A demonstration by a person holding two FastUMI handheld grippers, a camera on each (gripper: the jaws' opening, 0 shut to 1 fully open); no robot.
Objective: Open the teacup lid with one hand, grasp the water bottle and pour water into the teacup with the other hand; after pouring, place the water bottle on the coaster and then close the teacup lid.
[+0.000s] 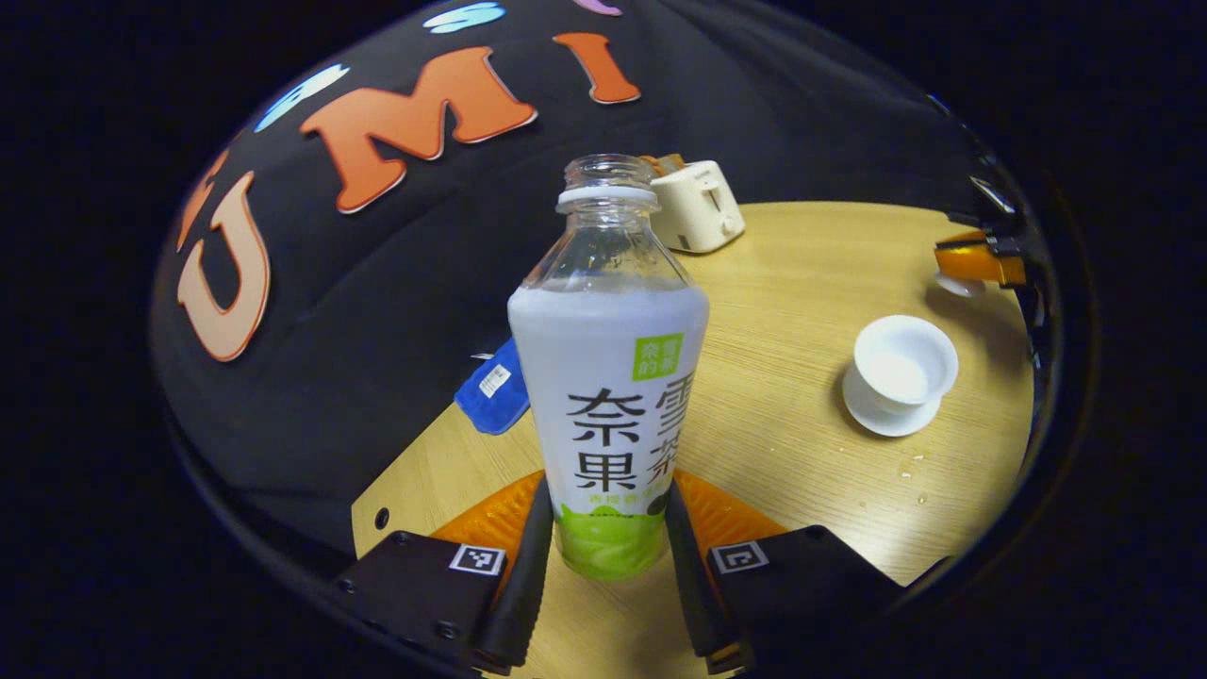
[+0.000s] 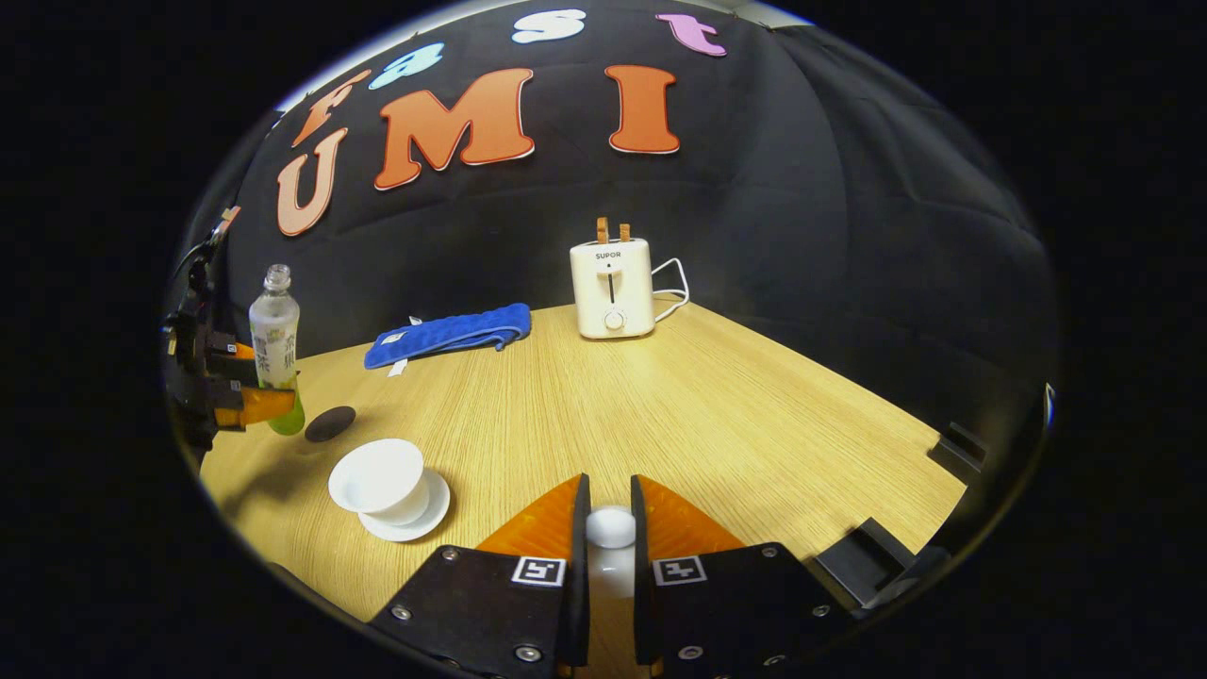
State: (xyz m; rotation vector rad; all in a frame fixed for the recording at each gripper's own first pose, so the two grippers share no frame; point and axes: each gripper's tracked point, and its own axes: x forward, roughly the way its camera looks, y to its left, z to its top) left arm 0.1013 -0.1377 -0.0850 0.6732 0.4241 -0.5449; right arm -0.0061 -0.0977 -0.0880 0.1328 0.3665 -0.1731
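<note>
In the left gripper view, my left gripper is shut on the lower part of the uncapped water bottle, which stands upright. The white teacup sits open on its saucer to the right, with the right gripper beyond it. In the right gripper view, my right gripper is shut on the knob of the white teacup lid, held above the table. The open teacup is to the left. Beyond it lie the dark round coaster and the bottle in the left gripper.
A cream toaster with its cord stands at the back of the wooden table. A folded blue cloth lies along the back wall. A few water drops sit on the table near the saucer.
</note>
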